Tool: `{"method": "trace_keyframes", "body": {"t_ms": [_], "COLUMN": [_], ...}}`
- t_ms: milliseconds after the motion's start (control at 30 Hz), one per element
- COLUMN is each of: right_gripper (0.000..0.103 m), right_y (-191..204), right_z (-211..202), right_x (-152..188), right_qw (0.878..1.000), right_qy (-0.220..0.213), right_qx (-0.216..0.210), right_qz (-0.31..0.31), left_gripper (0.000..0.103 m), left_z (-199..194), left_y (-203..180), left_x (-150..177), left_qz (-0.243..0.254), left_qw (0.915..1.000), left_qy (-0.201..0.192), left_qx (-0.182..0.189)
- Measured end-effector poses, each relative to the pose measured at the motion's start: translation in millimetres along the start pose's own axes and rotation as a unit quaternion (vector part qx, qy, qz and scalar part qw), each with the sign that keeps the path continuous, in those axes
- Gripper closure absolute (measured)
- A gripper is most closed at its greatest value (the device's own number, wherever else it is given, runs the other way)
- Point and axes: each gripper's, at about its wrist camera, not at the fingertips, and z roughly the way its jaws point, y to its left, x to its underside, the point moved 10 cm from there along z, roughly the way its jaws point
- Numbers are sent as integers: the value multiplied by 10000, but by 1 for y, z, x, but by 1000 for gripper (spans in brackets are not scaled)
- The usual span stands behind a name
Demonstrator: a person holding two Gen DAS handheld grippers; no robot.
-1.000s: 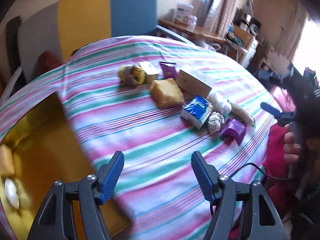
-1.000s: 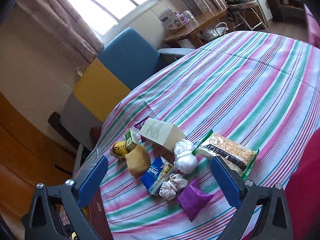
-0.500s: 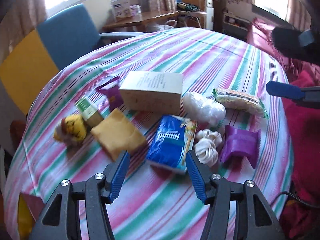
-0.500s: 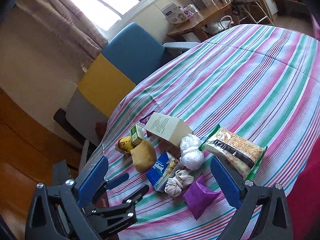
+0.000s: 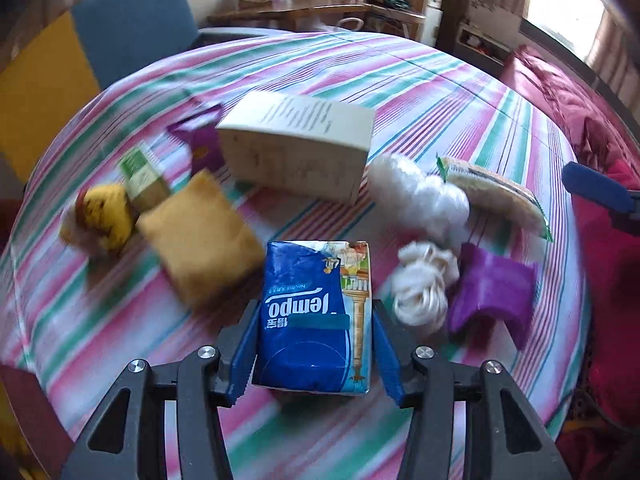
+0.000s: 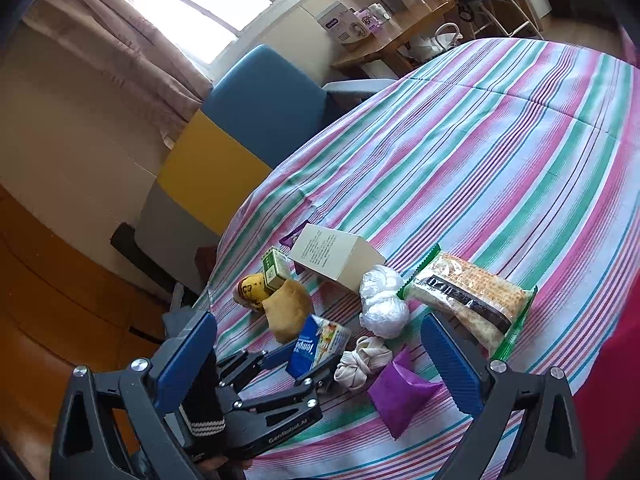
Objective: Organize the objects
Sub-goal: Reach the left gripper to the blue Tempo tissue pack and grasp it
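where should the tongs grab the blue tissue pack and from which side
Across its two long sides, near the middle, coming down from above at its near short end. The tissue pack lies flat and lengthwise between the left tongs, which are closing on it. Its width fits the gap, and the white bundle leaves the right side just free.

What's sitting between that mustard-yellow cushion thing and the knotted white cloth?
The blue tissue pack lies between the yellow cushion and the knotted white cloth, with the left gripper closing its jaws around it. The left wrist view shows this best.
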Motion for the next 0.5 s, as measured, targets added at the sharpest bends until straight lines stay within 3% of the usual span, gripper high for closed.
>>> {"method": "trace_keyframes", "body": {"t_ms": [133, 300, 400, 500], "right_gripper": [0, 2, 15, 31], "right_y": [0, 3, 9, 15], "right_z": [3, 16, 31, 51], "right_x": [2, 14, 27, 44], "right_qw": [9999, 9974, 9915, 9780], "right_qy": [81, 522, 958, 1458], "right_qx": [109, 332, 483, 823], "right_qz": [-95, -372, -740, -1248], "left_gripper": [50, 50, 50, 50], "left_z": [-22, -52, -54, -58], "left_y": [11, 11, 12, 11], "left_x": [35, 83, 99, 105], "left_qz": [-520, -801, -933, -993], "left_qw": [9985, 9964, 9952, 9947], "left_qy": [-49, -136, -144, -174], "left_qx": [-133, -251, -269, -189]}}
